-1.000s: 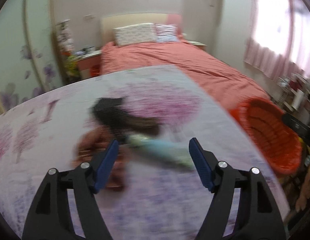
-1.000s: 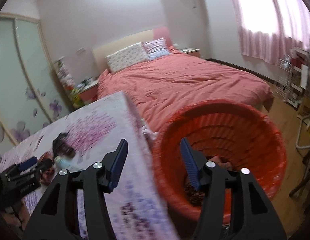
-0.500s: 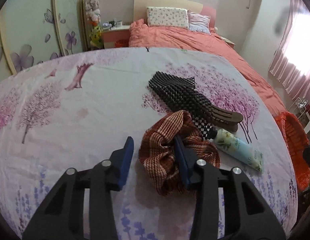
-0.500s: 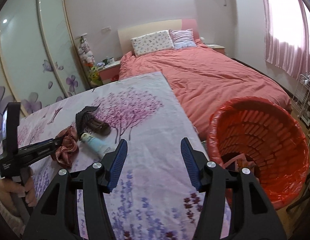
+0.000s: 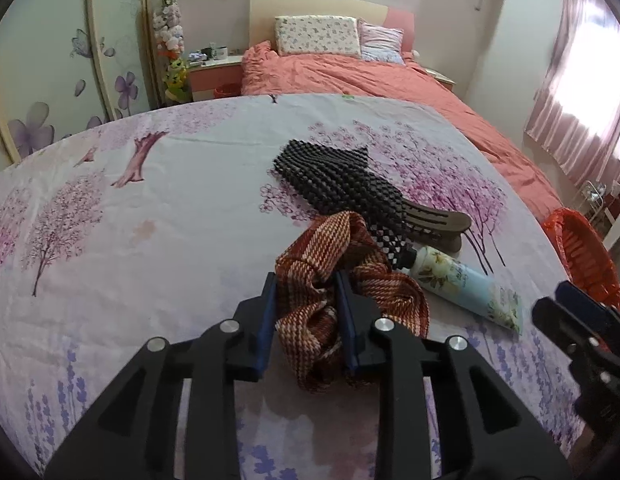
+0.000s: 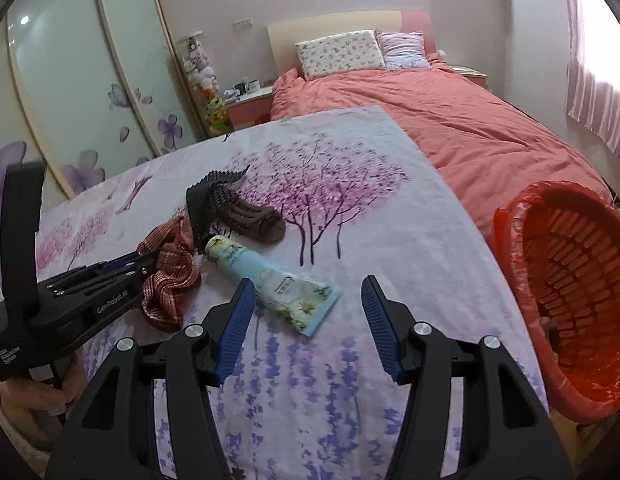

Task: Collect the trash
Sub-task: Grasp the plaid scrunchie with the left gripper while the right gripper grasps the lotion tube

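A crumpled red-brown striped cloth (image 5: 330, 280) lies on the floral-covered table (image 5: 150, 220). My left gripper (image 5: 306, 312) is shut on the cloth's near fold; it also shows in the right wrist view (image 6: 150, 266). A pale blue floral tube (image 5: 462, 284) lies right of the cloth, with a black mesh mat (image 5: 334, 176) and a brown hair clip (image 5: 434, 220) behind. My right gripper (image 6: 308, 320) is open and empty, just short of the tube (image 6: 274, 280). A red basket with a red liner (image 6: 570, 280) stands off the table's right edge.
A bed with a salmon cover (image 6: 450, 120) lies beyond the table. A wardrobe with flower-printed doors (image 6: 78, 80) stands at the left, a nightstand (image 5: 214, 72) beside the bed, pink curtains (image 5: 582, 92) at the right.
My left gripper has closed from wide open onto the striped cloth. My right gripper has swung away from the red basket, back over the table toward the tube.
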Available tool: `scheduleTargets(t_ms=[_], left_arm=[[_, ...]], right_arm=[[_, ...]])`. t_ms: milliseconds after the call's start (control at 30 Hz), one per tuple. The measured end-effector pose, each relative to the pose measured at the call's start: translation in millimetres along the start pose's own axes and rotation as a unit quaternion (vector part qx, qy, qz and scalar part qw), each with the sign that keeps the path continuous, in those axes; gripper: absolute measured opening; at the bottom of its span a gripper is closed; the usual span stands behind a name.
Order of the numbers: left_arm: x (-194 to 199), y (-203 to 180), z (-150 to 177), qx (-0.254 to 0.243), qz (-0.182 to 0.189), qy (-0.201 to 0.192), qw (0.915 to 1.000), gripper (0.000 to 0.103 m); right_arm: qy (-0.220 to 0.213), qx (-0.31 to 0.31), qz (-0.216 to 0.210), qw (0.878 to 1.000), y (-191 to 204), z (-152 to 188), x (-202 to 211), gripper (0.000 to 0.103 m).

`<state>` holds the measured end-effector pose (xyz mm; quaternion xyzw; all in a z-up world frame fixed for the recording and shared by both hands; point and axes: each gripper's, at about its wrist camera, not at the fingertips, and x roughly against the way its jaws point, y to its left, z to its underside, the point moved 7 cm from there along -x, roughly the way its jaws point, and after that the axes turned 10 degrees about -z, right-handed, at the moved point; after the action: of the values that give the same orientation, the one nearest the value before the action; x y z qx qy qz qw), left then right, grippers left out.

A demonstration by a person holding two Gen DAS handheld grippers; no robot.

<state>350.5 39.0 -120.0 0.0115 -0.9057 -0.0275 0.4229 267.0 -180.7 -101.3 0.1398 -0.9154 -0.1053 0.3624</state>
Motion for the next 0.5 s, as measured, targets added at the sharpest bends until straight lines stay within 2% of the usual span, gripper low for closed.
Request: scheduleTargets(t_ms=[100, 167, 400, 500], left_arm=[[2, 4, 0, -0.01, -0.006, -0.002, 0.9999, 0.016], [5, 18, 1, -0.007, -0.013, -0.001, 0.9999, 0.015], [11, 100, 13, 0.035, -0.068, 0.008, 0.997, 0.015], [11, 114, 17, 0.052, -0.065, 0.011, 0.9964, 0.016]], right_arm=[[0.008, 0.005, -0.003, 1.0, 5, -2, -8, 0.056], [0.013, 0.009, -0.005, 1.0, 8, -4, -13, 0.056], [0.055, 0.036, -0.009, 0.998, 20, -6, -41, 0.057], [0.08, 0.044, -0.007, 0.996, 23, -2, -51, 0.059]])
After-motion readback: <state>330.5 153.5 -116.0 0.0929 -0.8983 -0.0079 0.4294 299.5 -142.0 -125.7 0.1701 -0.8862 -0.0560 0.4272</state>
